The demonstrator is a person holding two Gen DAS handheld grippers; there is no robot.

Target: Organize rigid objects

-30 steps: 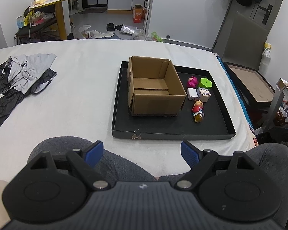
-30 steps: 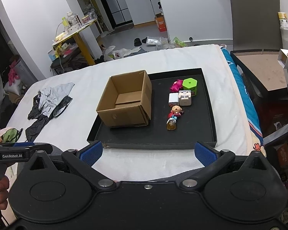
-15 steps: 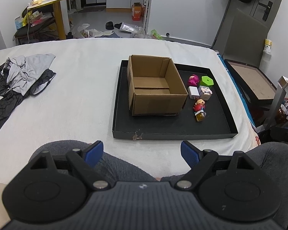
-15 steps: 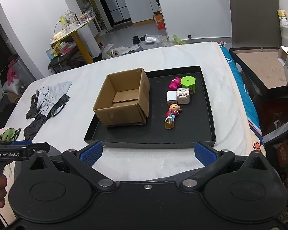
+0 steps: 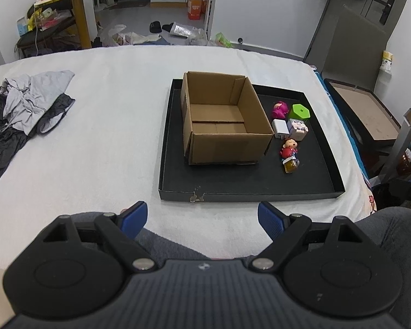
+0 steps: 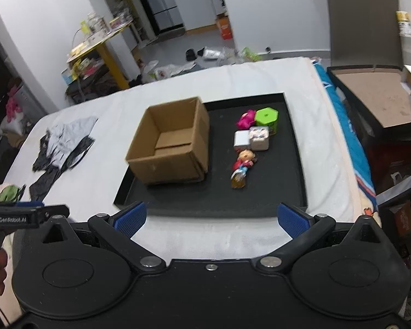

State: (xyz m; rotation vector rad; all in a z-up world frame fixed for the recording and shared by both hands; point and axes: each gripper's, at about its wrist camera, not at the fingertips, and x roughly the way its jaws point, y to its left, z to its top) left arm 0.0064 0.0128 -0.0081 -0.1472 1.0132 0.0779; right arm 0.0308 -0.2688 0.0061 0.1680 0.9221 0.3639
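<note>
An open, empty cardboard box [image 5: 222,120] [image 6: 171,144] stands at the left of a black tray [image 5: 246,192] [image 6: 298,153] on a white bed. Right of the box lie several small toys: a pink figure [image 5: 279,110] [image 6: 246,118], a green hexagonal box [image 5: 300,112] [image 6: 266,116], a white cube [image 5: 280,128] [image 6: 241,139], a grey face cube [image 5: 297,129] [image 6: 259,138], a red doll [image 5: 289,148] [image 6: 245,159] and a small amber jar [image 5: 290,164] [image 6: 239,179]. My left gripper [image 5: 202,218] and right gripper [image 6: 210,216] are open and empty, held back from the tray's near edge.
Grey and black clothes [image 5: 22,109] [image 6: 63,142] lie on the bed's left side. A flat box with a brown bottom [image 5: 364,115] [image 6: 370,96] stands beyond the bed's right edge. The left gripper's body [image 6: 19,216] shows at the right wrist view's left edge.
Both grippers have moved forward and tilted, so the tray and box sit lower and closer in view. Nothing on the tray has moved.
</note>
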